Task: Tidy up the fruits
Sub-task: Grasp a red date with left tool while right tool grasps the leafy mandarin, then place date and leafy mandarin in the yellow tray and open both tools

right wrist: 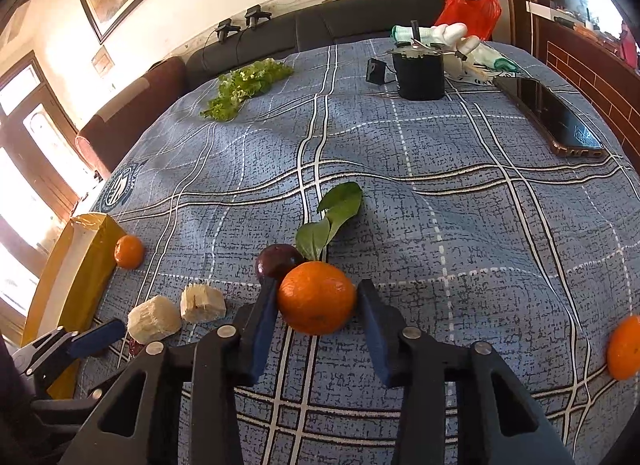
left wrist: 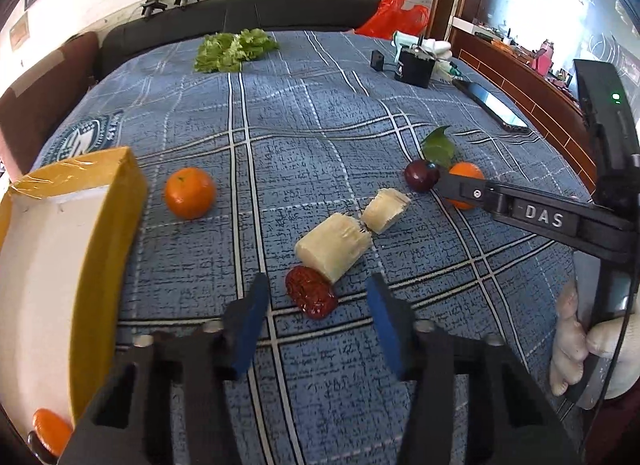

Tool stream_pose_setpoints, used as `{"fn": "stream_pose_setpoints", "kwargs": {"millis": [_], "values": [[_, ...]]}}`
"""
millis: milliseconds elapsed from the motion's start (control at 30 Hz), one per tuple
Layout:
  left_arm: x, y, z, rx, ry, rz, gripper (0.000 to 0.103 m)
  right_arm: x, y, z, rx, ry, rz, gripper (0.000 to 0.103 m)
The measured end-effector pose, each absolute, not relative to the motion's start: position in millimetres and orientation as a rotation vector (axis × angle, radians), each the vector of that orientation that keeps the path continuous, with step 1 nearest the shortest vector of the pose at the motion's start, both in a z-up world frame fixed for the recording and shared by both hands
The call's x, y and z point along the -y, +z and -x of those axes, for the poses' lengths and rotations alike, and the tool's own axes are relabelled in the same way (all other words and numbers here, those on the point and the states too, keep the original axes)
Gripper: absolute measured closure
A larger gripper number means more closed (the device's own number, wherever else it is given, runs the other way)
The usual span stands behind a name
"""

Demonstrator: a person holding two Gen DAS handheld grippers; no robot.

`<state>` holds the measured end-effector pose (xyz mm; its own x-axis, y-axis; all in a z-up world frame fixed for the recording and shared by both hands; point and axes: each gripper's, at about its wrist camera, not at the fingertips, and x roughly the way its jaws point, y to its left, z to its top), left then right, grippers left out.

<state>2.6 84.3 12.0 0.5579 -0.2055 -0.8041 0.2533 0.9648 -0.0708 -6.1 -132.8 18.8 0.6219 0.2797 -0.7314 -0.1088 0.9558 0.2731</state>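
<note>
Blue plaid cloth point(left wrist: 320, 137) covers a wide surface, seemingly a bed, backed by a dark cushioned headboard.

Items, left wrist view, clock directions from frame centre:
- Yellow box point(left wrist: 100, 233), open-topped, at 9 o'clock; one orange already inside at its near corner.
- Loose orange point(left wrist: 189, 193) just beside the box.
- Two pale cut stalk pieces point(left wrist: 332, 245) near centre.
- Red date point(left wrist: 312, 297) at 6 o'clock, touching the larger stalk piece.
- Dark plum point(left wrist: 421, 176) and green leaf point(left wrist: 438, 147) at 2 o'clock.
- Lettuce point(left wrist: 234, 49) at 12 o'clock, well apart.

Left hand-held gripper point(left wrist: 316, 319): angled down, jaws apart, straddling the date without touching it.

Right hand-held gripper point(right wrist: 318, 315): angled down, held by a gloved hand point(left wrist: 576, 341). Its jaws bracket the leafed orange point(right wrist: 316, 297); the left pad touches, the right shows a slight gap, so no firm grip yet.

Risks, as judged:
- The round orange may roll out if the jaws close off-centre; the plum touching it could be knocked aside.
- The date lies low against the stalk piece; the pads may catch the cloth or nudge the stalk.
- A further orange point(right wrist: 624, 347) at the cloth's edge could roll off.
</note>
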Motion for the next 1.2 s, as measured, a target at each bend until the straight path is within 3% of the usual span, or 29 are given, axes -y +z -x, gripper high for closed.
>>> {"fn": "stream_pose_setpoints", "kwargs": {"millis": [100,167,667,1200], "values": [[-82.1,7.4,-5.4,-0.939,-0.269,-0.068,0.076,132.7,19.2,7.6,-0.872,0.226,-0.208,0.062],[-79.9,6.9,-3.9,-0.935,-0.264,-0.087,0.077,133.0,19.8,8.8,-0.870,0.224,-0.209,0.062],[-124.2,58.8,44.1,-0.829,-0.184,0.050,0.077,133.5,43.8,28.3,-0.759,0.262,-0.221,0.062],[-301.5,103.1,109.7,-0.727,0.136,0.220,0.077,-0.8,115.5,73.5,-0.740,0.558,-0.145,0.061]]}}
